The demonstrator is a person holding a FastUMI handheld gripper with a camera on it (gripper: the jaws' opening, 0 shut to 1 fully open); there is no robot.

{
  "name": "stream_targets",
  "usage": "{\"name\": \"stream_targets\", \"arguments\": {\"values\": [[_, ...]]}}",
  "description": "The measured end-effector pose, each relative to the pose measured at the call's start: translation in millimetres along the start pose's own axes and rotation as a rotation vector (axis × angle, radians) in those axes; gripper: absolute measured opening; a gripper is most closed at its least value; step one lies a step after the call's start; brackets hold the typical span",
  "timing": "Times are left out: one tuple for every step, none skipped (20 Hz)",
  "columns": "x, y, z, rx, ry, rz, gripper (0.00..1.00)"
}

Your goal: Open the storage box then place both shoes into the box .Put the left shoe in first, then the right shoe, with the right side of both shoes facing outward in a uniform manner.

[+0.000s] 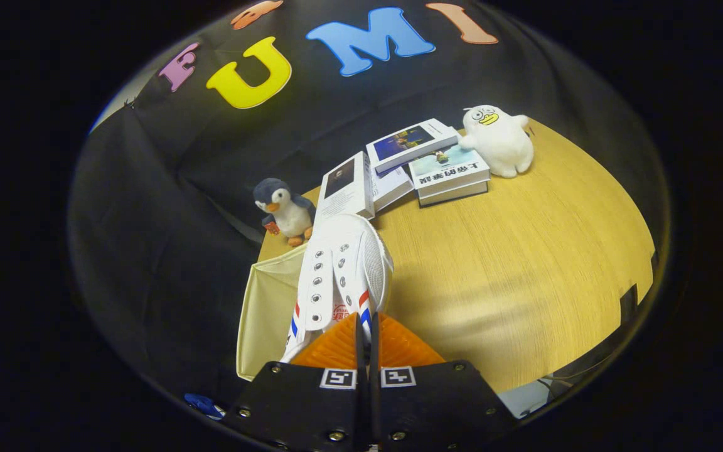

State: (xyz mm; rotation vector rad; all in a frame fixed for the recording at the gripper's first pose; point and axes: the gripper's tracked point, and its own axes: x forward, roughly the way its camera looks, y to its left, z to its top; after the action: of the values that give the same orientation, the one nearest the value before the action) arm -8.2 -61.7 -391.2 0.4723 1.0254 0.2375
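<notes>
- Left of centre, at the table's near-left edge, a penguin plush (284, 210) stands upright on the wooden table (524, 263), its back to the black cloth wall (148, 207).
- Below the penguin, in the lower left of the picture, the pale cream storage box (267, 314) sits at the table's edge; one fabric wall and part of its open inside face the camera.
- At bottom centre the gripper (366, 329) has its fingers drawn narrow, almost together, pinching the heel end of a white shoe (342, 270); both fingers press on the shoe's rear edge.
- The shoe stretches away from the fingers toward the middle of the picture, toe pointing up-frame, eyelets without laces on show and red and blue stripes near the heel. It hangs over the right edge of the storage box, partly above the table; I cannot tell if it touches either.
- Just beyond the shoe's toe, a little above centre, several books (412, 166) lie in a loose pile, some overlapping.
- Right of the books, in the upper right, a white duck-like plush (501, 141) stands touching the edge of the nearest book.
- The lower right is bare wooden tabletop.
</notes>
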Motion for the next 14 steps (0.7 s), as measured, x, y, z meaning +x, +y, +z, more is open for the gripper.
{"name": "stream_targets", "arguments": {"values": [[0.9,0.1,-0.6,-0.01,0.003,0.004,0.0],[1.9,0.7,-1.1,-0.019,0.004,0.007,0.0],[1.9,0.3,-2.0,-0.03,0.008,0.009,0.0],[1.4,-0.2,-2.6,-0.04,0.011,0.009,0.0],[2.3,0.2,-2.8,-0.046,0.013,0.009,0.0],[2.7,0.3,-3.1,-0.052,0.016,0.01,0.0],[3.4,-0.2,-3.6,-0.059,0.021,0.01,0.0],[2.7,0.2,-1.7,-0.064,0.023,0.01,0.0],[1.0,0.9,1.0,-0.071,0.026,0.009,0.0],[0.7,0.4,2.9,-0.076,0.03,0.007,0.0],[-0.1,-0.1,3.3,-0.08,0.032,0.003,0.0],[-1.3,-0.2,1.3,-0.089,0.037,-0.004,0.0],[-1.6,-1.4,1.5,-0.103,0.045,-0.015,0.0],[0.9,-1.7,-2.3,-0.118,0.052,-0.025,0.0]]}}
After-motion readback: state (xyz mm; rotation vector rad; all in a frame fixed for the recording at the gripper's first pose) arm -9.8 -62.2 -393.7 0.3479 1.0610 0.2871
